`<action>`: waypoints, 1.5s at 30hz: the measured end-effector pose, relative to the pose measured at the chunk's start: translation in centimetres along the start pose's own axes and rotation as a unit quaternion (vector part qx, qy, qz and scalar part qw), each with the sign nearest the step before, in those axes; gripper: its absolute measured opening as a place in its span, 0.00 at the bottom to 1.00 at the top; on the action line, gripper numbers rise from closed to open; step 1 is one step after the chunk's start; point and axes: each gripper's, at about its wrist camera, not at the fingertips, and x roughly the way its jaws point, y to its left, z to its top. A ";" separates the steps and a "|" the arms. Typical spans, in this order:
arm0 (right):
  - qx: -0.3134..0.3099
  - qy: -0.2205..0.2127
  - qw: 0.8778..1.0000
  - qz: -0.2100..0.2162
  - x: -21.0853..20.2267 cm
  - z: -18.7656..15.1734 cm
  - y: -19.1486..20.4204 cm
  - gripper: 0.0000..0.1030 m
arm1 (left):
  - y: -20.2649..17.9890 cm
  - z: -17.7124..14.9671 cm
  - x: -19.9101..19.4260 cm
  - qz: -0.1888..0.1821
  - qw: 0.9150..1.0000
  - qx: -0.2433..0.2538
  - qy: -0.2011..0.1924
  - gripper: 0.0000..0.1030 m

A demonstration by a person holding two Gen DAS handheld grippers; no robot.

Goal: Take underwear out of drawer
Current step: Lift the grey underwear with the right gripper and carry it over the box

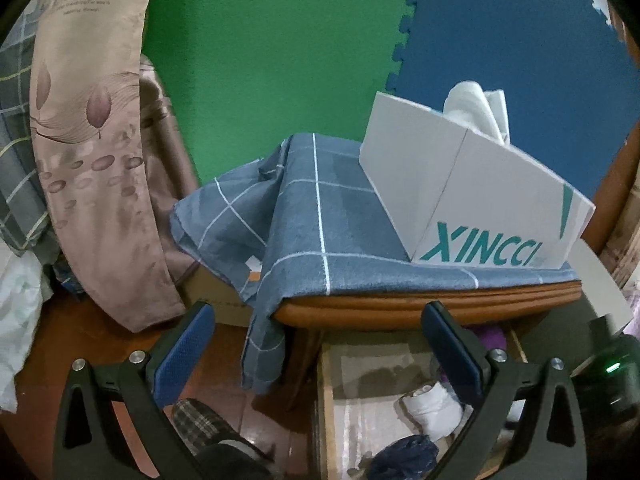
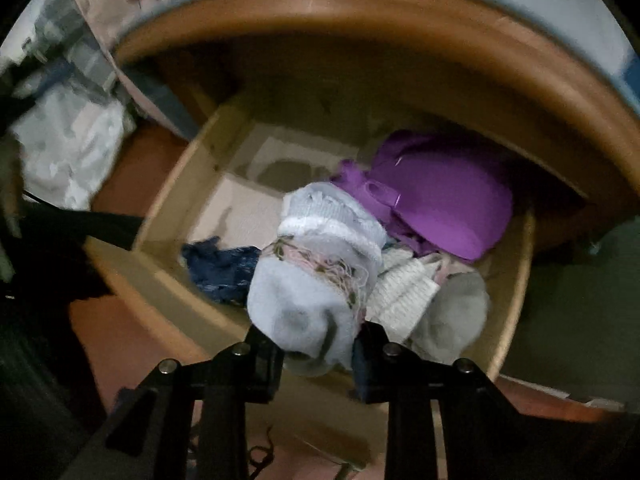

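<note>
The wooden drawer [image 2: 172, 192] stands pulled out under the cabinet top. In it lie a purple garment [image 2: 440, 200], a navy garment [image 2: 220, 268], a cream knit piece [image 2: 404, 292] and a grey piece [image 2: 456, 312]. My right gripper [image 2: 316, 344] points steeply down and is shut on a pale blue-white bundle of underwear [image 2: 312, 280] above the drawer's front. In the left wrist view my left gripper [image 1: 318, 340] is open and holds nothing, in front of the cabinet edge. The same drawer [image 1: 332, 400] shows below it, with a white garment [image 1: 432, 404] inside.
A white box with teal lettering [image 1: 472, 200] sits on a blue checked cloth [image 1: 320, 220] over the cabinet top. A floral fabric [image 1: 96, 140] hangs at the left. Green [image 1: 272, 40] and blue [image 1: 500, 40] foam mats cover the wall behind. Reddish floor [image 1: 224, 360] lies below.
</note>
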 end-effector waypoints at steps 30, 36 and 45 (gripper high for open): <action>0.050 -0.331 0.938 -0.093 -29.1 5.9 -3.3 0.27 | -4.1 -2.1 1.0 0.022 0.995 0.096 0.025 0.99; 0.033 -0.344 0.932 -0.110 -30.4 8.8 -2.1 0.27 | -4.2 -2.1 1.0 0.016 0.995 0.095 0.025 0.99; 0.015 -0.354 0.926 -0.135 -31.6 12.1 -0.3 0.27 | -4.1 -1.9 0.8 0.006 0.996 0.088 0.020 0.99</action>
